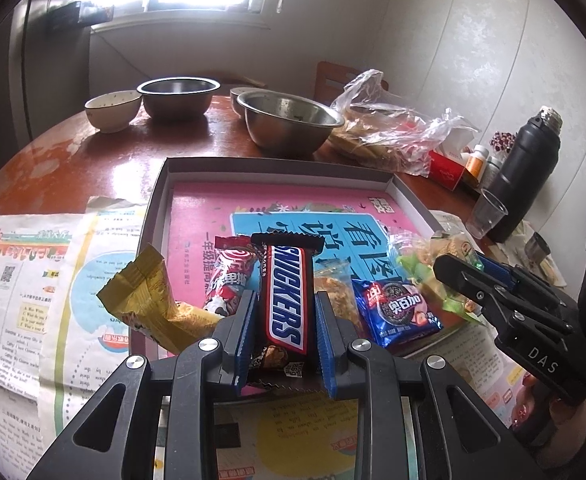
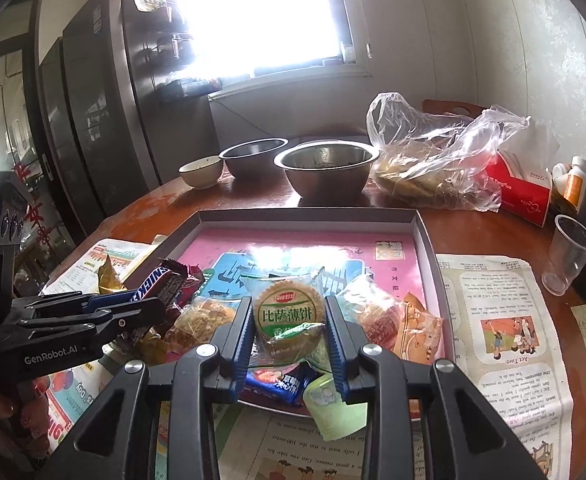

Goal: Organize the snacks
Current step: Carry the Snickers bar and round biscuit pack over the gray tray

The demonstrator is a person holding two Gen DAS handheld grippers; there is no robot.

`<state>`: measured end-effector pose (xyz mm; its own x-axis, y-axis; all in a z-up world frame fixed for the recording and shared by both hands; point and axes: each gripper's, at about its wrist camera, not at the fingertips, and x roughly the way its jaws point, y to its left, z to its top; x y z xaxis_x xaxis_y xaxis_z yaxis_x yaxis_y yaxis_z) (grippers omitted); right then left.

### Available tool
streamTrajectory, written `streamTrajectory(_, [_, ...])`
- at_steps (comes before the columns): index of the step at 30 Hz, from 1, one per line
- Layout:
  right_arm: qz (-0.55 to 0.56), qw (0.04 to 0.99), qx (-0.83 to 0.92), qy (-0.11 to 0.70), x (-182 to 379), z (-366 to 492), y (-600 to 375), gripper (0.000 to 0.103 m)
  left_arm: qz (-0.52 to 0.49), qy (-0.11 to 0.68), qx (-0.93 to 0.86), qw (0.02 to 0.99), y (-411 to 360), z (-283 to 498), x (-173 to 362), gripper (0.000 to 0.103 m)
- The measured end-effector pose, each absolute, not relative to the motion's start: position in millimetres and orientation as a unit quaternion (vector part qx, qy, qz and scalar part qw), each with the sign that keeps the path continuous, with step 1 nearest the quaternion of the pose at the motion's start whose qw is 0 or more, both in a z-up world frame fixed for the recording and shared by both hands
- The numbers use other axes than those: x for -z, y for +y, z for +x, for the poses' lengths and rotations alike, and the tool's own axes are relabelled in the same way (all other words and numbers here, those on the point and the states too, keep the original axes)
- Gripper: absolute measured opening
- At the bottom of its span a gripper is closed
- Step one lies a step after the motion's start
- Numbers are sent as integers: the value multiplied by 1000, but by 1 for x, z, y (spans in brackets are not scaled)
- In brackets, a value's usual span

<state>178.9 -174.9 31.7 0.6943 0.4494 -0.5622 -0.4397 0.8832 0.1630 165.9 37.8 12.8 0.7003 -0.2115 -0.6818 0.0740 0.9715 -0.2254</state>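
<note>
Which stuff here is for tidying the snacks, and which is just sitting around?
For the job:
Snickers bar, in the left hand-held gripper
green biscuit packet, in the right hand-held gripper
blue Oreo packet
grey tray

Just lying about:
steel bowls
plastic bag
black flask
plastic cup

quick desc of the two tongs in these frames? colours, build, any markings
Both match: black plastic bodies with cut-out linkage arms, silver round pivot bolts, blue ribbed pads on the fingers. Left tongs carry white "GenRobot.AI" lettering on the side; right tongs show "DAS". No cables visible. Red-painted fingernails show at each grip; no sleeves seen.
</note>
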Motion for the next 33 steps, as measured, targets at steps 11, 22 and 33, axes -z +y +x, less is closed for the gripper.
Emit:
streamTrajectory(11, [12,925,-223,306,-38,182,-176,34,-94,381,82,916,43,173,-7,29])
streamTrajectory(22, [19,931,-185,315,-31,191,-188,34,-96,381,87,915,44,175,-3,29])
streamTrajectory(33, [19,926,-185,330,-18,198,-186,34,-95,382,89,915,43,176,-3,29])
